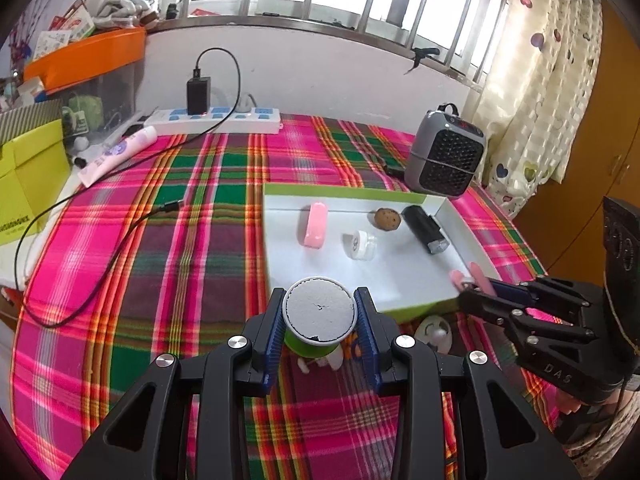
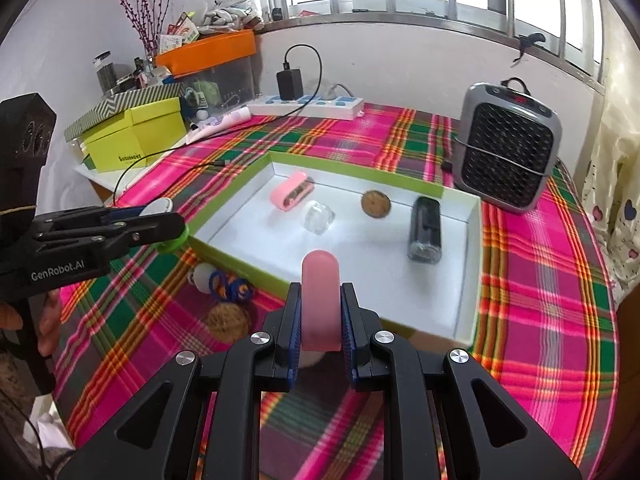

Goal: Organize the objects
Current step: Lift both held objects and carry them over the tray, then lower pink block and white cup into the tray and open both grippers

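The left gripper (image 1: 320, 312) pinches a green cup (image 1: 319, 318) with a white lid, above the plaid cloth (image 1: 192, 240) just beside the white tray (image 2: 474, 240). The right gripper (image 2: 320, 312) clamps a pink stick (image 2: 321, 300) over the tray's near edge; 4 items lie inside

Woven plaid cloth (image 1: 180, 240) — matt; upon it, smooth white cardboard tray (image 1: 400, 276); beside tray, glossy plastic heater (image 1: 444, 156).

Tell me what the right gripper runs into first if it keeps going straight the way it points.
Probably the white floor of the tray. The right gripper, shut on a pink piece, aims over the near wall at bare floor short of the clear cube; depth is uncertain.
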{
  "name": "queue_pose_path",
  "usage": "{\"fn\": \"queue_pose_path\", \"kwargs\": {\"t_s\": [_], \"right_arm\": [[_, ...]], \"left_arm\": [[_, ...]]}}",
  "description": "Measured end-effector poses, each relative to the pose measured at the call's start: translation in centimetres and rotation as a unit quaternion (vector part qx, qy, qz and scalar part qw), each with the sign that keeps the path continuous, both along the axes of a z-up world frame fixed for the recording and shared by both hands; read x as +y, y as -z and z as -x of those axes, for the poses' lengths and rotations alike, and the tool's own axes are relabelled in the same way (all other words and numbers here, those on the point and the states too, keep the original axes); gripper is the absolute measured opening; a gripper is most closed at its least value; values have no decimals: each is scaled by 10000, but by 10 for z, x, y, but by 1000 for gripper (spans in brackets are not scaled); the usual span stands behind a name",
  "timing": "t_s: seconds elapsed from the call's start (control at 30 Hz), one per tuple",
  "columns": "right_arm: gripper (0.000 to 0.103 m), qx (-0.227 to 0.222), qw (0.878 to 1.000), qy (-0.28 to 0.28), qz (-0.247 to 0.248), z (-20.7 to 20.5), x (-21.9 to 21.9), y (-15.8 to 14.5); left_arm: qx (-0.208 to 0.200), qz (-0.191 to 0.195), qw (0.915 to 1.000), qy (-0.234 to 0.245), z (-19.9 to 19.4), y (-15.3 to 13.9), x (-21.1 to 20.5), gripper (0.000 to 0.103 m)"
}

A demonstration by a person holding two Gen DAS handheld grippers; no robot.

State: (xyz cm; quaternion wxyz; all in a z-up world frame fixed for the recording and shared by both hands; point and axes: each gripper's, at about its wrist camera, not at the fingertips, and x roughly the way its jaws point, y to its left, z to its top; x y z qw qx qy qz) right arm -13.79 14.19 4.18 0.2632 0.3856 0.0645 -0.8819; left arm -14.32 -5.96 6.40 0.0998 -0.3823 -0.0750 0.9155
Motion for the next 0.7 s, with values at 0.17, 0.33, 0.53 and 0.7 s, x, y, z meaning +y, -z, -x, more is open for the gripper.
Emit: {"fn": "queue_pose_path", "kwargs": {"t_s": [0.17,0.33,0.53,0.7], "right_arm": [[18,-35,10000,-39,50,10,-9,-1],[18,-118,9999,-28,33,23,-21,2],[18,-222,9997,-52,5,33,-29,9],[18,-301,9995,-55,-49,42,-34,14]], "left_arm": [[-17,-35,10000,89,12,-2,2,32],[-85,-96,9998,141,26,1,1,32],[-210,-127,9996,163,42,7,1,32],[-239,-88,9995,211,53,9,3,32]]}}
